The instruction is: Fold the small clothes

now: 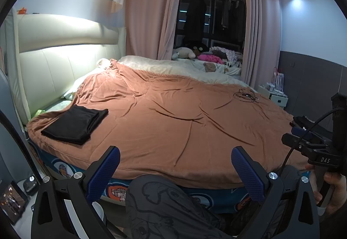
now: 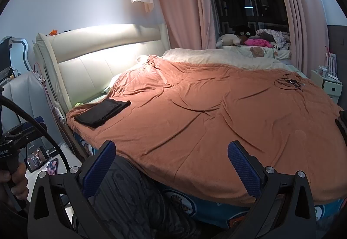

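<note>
Left tool: fingers spread wide, nothing between the blue pads, held over the near edge of the bed.
Right tool: also spread wide and empty, over the same near edge.
Folded black garment: lies flat on the orange-brown blanket, at the near left corner by the cream headboard, well apart from both tools.
Dark clothes: small heap at the blanket's right edge.
Tangled cable: on the blanket's far right.
Person's knee: in patterned grey trousers, against the bedside.
</note>
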`<state>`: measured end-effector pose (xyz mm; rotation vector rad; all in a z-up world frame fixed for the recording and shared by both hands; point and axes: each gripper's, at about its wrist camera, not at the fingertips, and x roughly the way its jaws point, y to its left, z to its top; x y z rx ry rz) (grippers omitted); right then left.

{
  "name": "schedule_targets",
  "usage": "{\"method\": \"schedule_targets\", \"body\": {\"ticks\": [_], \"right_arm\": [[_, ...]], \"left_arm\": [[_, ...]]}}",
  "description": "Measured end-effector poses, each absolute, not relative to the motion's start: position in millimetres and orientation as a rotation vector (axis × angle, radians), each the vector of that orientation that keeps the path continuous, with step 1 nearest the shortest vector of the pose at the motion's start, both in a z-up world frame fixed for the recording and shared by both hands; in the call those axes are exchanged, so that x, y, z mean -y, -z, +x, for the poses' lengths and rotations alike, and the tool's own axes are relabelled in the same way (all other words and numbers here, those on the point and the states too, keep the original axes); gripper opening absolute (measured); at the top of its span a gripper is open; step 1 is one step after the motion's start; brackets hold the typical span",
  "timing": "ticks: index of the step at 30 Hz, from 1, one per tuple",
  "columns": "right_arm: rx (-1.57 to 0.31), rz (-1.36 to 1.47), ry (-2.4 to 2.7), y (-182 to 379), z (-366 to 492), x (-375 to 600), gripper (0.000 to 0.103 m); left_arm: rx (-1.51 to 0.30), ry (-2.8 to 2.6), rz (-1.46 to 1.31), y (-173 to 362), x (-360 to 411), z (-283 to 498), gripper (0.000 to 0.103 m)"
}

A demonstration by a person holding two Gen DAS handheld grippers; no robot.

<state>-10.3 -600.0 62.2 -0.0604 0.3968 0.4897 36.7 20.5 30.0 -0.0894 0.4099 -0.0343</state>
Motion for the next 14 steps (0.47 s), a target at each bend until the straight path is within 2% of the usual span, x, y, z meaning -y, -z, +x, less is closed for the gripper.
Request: {"method": "schedule_targets", "body": {"ticks": [14], "right_arm": [[-0.397,-0.057,-0.475,-63,-16,604,0.103]], "left_arm": [[-0.399,0.039,-0.080,-31,-16,25,0.103]]}}
